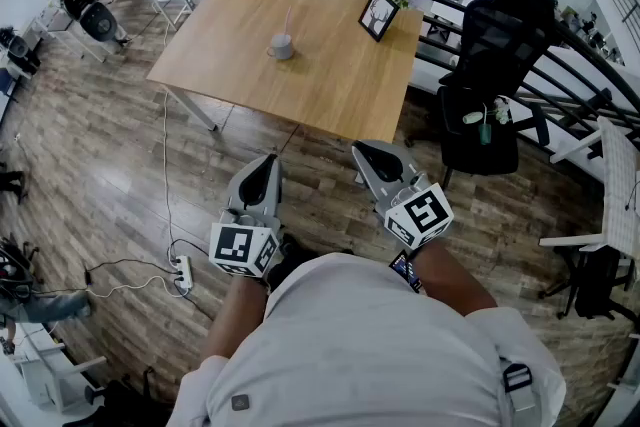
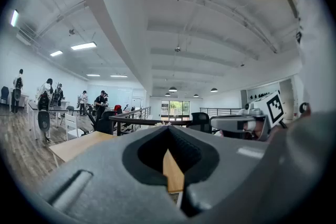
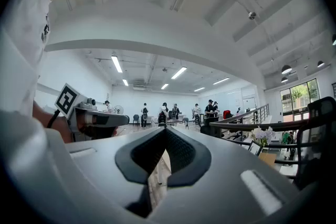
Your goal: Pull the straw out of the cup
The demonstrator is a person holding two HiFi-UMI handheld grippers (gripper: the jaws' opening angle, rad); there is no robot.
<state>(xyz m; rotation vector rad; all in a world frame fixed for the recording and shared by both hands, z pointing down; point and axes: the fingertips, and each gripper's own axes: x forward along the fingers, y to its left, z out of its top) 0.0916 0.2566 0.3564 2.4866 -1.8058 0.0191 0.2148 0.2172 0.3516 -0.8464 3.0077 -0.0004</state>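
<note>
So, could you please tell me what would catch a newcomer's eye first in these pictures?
The left claw and right claw stand out first, both shut and empty, held above the wooden floor in the foreground. Ahead of them, a wooden table bears a grey cup with a straw standing in it, and a framed picture near its far right corner.

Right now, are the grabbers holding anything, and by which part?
Nothing. The left gripper and right gripper are shut and empty; the cup with its straw stands away on the table.
</note>
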